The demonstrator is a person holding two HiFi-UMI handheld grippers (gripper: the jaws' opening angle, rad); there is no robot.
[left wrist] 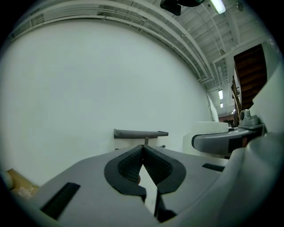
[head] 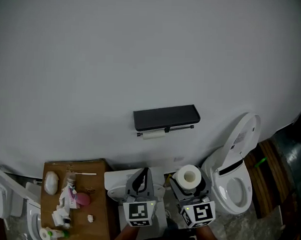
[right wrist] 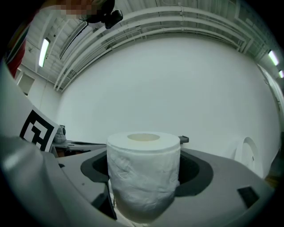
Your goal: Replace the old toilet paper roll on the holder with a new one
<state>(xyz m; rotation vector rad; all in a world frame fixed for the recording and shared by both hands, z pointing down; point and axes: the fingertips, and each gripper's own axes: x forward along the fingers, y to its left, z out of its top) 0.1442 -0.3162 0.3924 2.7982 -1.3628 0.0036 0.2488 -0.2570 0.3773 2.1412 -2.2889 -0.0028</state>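
R gripper (head: 189,186) has its fingers closed on the new paper roll (right wrist: 144,177), which stands upright between them, hole up. L gripper (left wrist: 143,150) is pressed fully together, w/ nothing inside. Ahead of both finger pairs, on the wall, hangs the black holder (head: 165,117) w/ the thin old roll (head: 154,135) under it. Each cube carries a black-white square marker (head: 138,214).

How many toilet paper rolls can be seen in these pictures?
2: one full roll in the right gripper, one nearly used-up roll on the wall holder. More may hide in the table clutter.
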